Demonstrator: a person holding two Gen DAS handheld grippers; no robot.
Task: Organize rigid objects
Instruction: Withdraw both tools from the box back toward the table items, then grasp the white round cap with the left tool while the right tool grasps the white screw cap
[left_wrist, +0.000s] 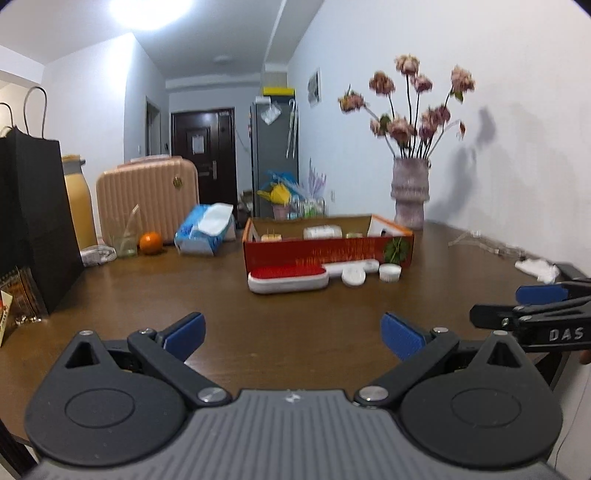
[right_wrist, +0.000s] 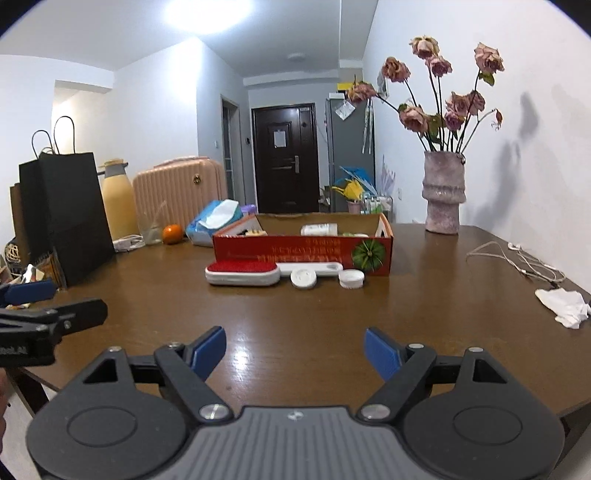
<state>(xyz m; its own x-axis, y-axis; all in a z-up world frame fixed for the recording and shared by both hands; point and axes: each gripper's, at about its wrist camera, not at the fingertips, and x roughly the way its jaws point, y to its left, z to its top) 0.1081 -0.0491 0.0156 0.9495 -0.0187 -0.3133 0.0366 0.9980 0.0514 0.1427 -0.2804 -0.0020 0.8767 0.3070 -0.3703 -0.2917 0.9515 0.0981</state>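
Both grippers — left (left_wrist: 293, 334), right (right_wrist: 295, 350) — spread empty, bare table (right_wrist: 314, 314) ahead, red box (right_wrist: 303, 254) beyond

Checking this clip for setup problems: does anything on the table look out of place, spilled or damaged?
Nothing spilled or broken. Loose items lie on the table outside the red box: a red-topped brush, a round white lid and a small white cap. A crumpled white tissue and a tangled earphone cable lie near the right edge.

On the brown wooden table (right_wrist: 295, 314) stands one open red cardboard box (right_wrist: 303, 251). At its six o'clock lie one red-topped white brush (right_wrist: 242, 275), one long white case (right_wrist: 314, 267), and two round white lids (right_wrist: 303, 277).
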